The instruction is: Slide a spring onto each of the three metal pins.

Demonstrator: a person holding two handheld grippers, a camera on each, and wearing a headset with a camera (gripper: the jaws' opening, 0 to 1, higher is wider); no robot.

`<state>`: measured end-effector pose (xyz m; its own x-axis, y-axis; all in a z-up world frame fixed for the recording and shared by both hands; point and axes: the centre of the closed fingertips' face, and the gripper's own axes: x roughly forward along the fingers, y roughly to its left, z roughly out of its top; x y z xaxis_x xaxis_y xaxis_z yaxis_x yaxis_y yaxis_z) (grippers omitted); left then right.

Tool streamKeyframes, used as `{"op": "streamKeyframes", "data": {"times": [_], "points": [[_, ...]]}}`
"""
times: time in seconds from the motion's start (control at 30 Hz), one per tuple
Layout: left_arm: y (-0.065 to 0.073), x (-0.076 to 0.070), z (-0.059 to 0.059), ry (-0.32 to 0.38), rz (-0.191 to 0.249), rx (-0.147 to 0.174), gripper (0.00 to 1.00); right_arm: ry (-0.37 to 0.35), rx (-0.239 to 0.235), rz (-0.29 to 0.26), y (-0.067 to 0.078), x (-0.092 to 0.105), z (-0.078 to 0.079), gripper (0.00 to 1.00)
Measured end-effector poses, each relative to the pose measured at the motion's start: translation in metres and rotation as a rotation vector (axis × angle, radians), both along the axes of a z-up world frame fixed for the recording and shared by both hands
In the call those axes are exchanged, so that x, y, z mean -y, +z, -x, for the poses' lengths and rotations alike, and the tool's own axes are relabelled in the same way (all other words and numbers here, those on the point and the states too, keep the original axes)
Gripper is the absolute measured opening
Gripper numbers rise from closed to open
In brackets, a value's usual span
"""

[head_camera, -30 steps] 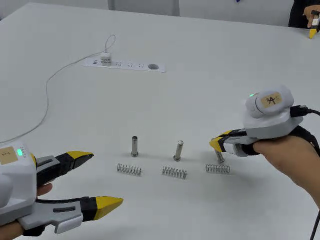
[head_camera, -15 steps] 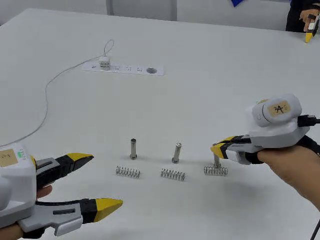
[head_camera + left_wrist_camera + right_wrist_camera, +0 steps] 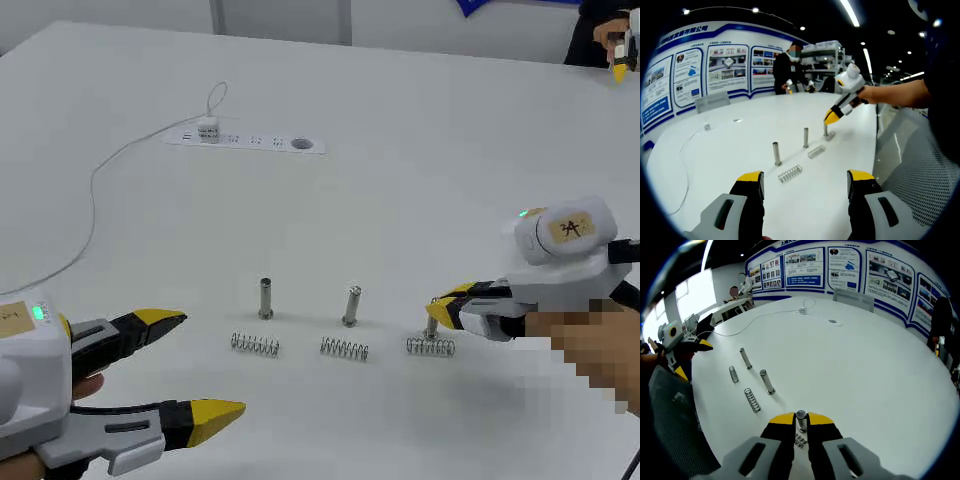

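Three metal pins stand in a row on the white table: left pin (image 3: 265,298), middle pin (image 3: 352,306), right pin (image 3: 431,326). One spring lies in front of each: left spring (image 3: 255,345), middle spring (image 3: 344,348), right spring (image 3: 430,347). My right gripper (image 3: 441,311) is at the top of the right pin. In the right gripper view its yellow tips (image 3: 801,420) are shut around that pin (image 3: 801,416), with a spring (image 3: 800,441) below. My left gripper (image 3: 195,365) is open and holds nothing, low at the near left; the left gripper view (image 3: 805,176) faces the left pin (image 3: 776,153) and left spring (image 3: 790,173).
A white power strip (image 3: 245,140) with a plug and a long cable (image 3: 95,180) lies at the far left of the table. Another person (image 3: 600,30) is at the far right corner. Bare table surrounds the pins.
My right gripper has sunk a little, down to the top of the right pin. The left gripper has stayed where it was, open. The head camera has shifted slightly.
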<state>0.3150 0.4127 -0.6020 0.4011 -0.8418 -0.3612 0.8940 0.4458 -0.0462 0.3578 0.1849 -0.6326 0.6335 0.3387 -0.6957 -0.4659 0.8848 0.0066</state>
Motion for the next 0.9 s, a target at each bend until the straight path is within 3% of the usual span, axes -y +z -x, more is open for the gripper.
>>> {"op": "streamKeyframes", "data": {"times": [0.9], "points": [[-0.002, -0.001, 0.001, -0.004, 0.004, -0.003, 0.69, 0.046, -0.034, 0.042, -0.007, 0.009, 0.024, 0.12]]}}
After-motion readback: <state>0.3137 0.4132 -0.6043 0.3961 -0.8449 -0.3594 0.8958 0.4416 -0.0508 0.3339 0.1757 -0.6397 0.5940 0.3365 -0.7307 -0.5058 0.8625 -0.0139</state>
